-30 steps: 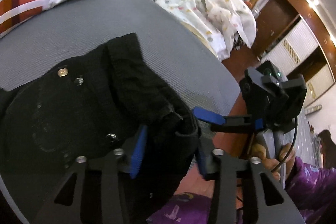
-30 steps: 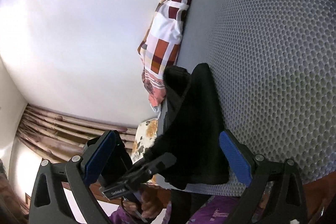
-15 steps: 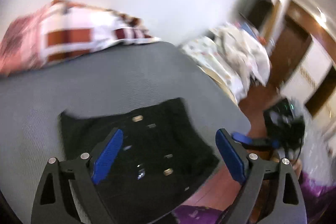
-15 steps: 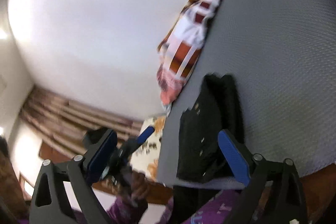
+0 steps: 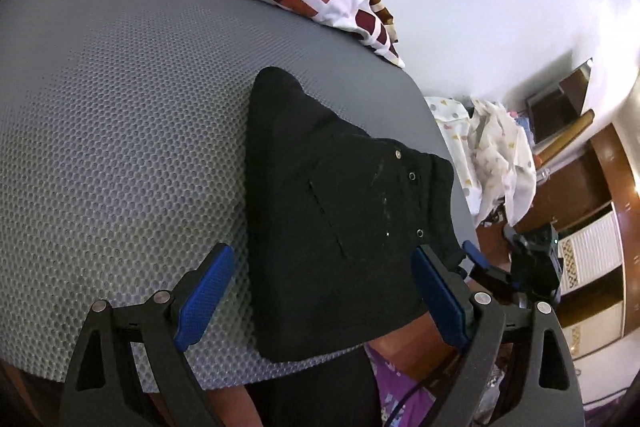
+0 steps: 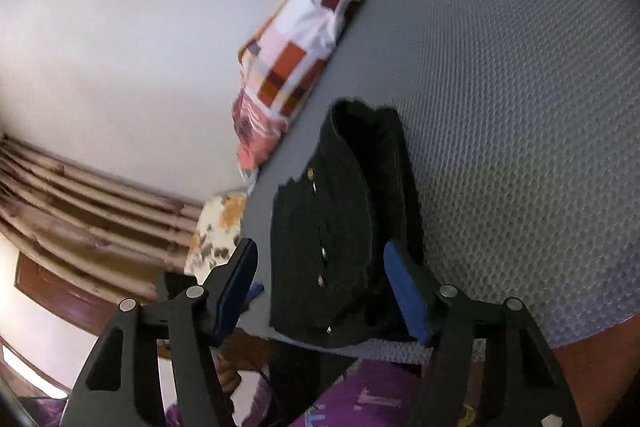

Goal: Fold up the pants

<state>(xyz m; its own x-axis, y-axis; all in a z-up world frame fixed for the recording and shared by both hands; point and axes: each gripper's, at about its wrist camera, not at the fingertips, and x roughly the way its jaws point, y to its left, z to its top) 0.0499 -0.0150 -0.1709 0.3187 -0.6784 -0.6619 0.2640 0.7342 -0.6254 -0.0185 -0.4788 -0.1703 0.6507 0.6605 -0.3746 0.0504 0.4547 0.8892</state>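
Lying folded on the grey honeycomb-textured mat (image 5: 120,131), the black studded denim pants (image 5: 340,219) look soft, floppy yet weighty, best pinched at a thick folded edge; left gripper (image 5: 320,291) is spread wide, right gripper (image 6: 324,291), jaws just closing, straddles them without pressing.

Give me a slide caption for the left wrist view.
Folded black pants on a grey mat, left gripper open above them.

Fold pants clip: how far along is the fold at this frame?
Done: the black pants lie as a compact folded bundle near the grey mattress edge. In hand: nothing; the left gripper is open, and the right gripper, jaws just closing, grips nothing. Left: perhaps tidying the uneven layers, or nothing.
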